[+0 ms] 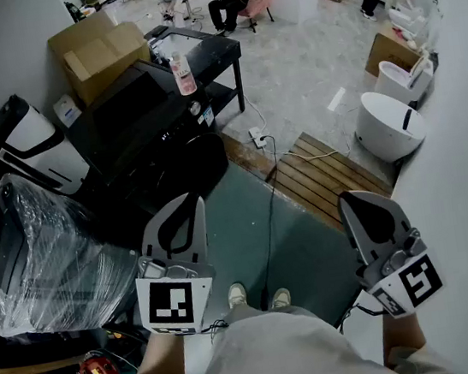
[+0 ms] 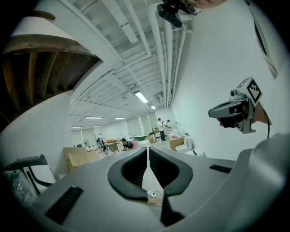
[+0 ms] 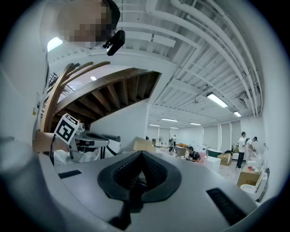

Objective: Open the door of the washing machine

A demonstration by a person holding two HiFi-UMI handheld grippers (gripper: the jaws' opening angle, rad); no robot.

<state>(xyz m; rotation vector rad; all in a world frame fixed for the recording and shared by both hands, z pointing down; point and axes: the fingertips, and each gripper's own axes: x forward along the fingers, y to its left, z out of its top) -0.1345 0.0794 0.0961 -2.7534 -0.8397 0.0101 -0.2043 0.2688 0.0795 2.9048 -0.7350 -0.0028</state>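
Observation:
A black washing machine (image 1: 140,117) stands ahead and to the left in the head view, its dark round door (image 1: 190,172) facing the green mat. My left gripper (image 1: 193,198) is held level just short of that door, jaws shut with nothing between them. The left gripper view looks past its tips (image 2: 147,150) into the hall, and the machine does not show there. My right gripper (image 1: 344,198) hangs level at the right over the mat, apart from the machine, shut and empty (image 3: 141,154). Each gripper view shows the other gripper to the side.
A plastic-wrapped bundle (image 1: 40,252) sits at my left. Behind the machine are a cardboard box (image 1: 98,47) and a black table (image 1: 206,49) with a bottle (image 1: 183,73). A power strip (image 1: 259,141), a wooden slat platform (image 1: 327,173), white tubs (image 1: 388,125) and a white wall lie ahead and to the right. People are at the far end.

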